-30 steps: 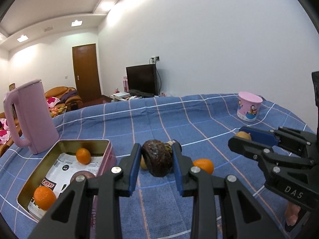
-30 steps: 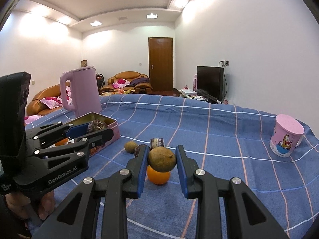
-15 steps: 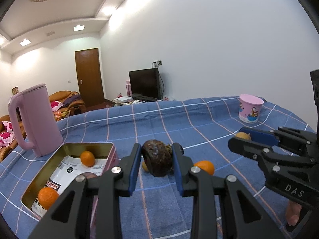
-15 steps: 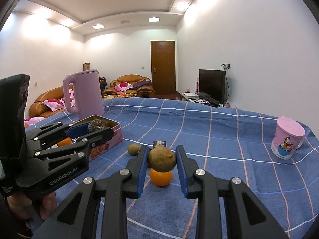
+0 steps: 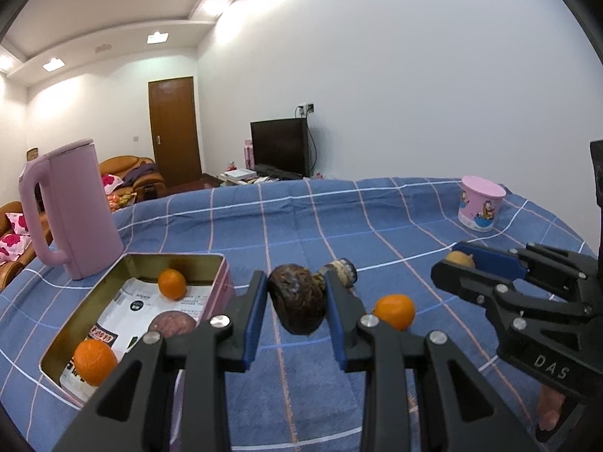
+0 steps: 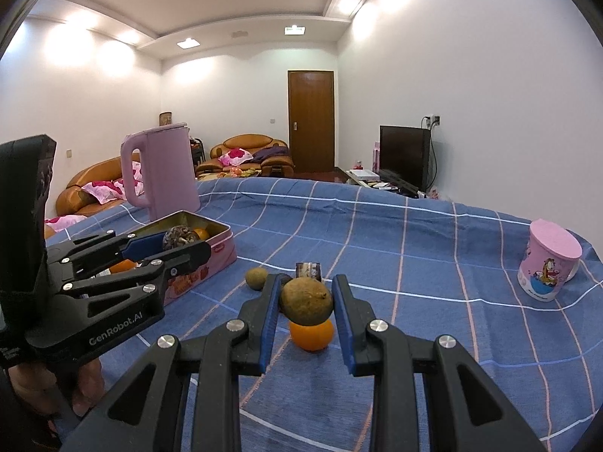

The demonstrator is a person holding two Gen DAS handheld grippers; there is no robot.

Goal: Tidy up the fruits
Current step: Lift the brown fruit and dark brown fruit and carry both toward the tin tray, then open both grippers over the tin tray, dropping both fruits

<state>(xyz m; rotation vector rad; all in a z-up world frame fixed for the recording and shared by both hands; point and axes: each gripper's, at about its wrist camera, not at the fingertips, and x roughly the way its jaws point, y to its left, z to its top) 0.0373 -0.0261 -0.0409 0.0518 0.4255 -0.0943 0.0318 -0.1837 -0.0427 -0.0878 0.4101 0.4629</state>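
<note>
My left gripper (image 5: 296, 303) is shut on a dark wrinkled fruit (image 5: 296, 303) and holds it above the blue cloth, just right of the pink tin box (image 5: 222, 282). The tin holds two oranges (image 5: 172, 283) (image 5: 94, 362) and a dark fruit (image 5: 172, 324). My right gripper (image 6: 306, 300) is shut on a brown-green round fruit (image 6: 306, 300), held above a loose orange (image 6: 311, 335). That orange also shows in the left wrist view (image 5: 394, 311). A small brown fruit (image 6: 256, 278) and a small dark cylinder (image 6: 308, 269) lie on the cloth.
A tall pink kettle (image 5: 69, 211) stands behind the tin. A pink cartoon cup (image 6: 548, 263) stands upside down at the far right of the blue checked cloth (image 6: 414, 248). Sofas, a door and a TV lie beyond the table.
Both grippers have risen slightly with their fruits still held; the table scene sits lower in both views. Nothing was let go.
</note>
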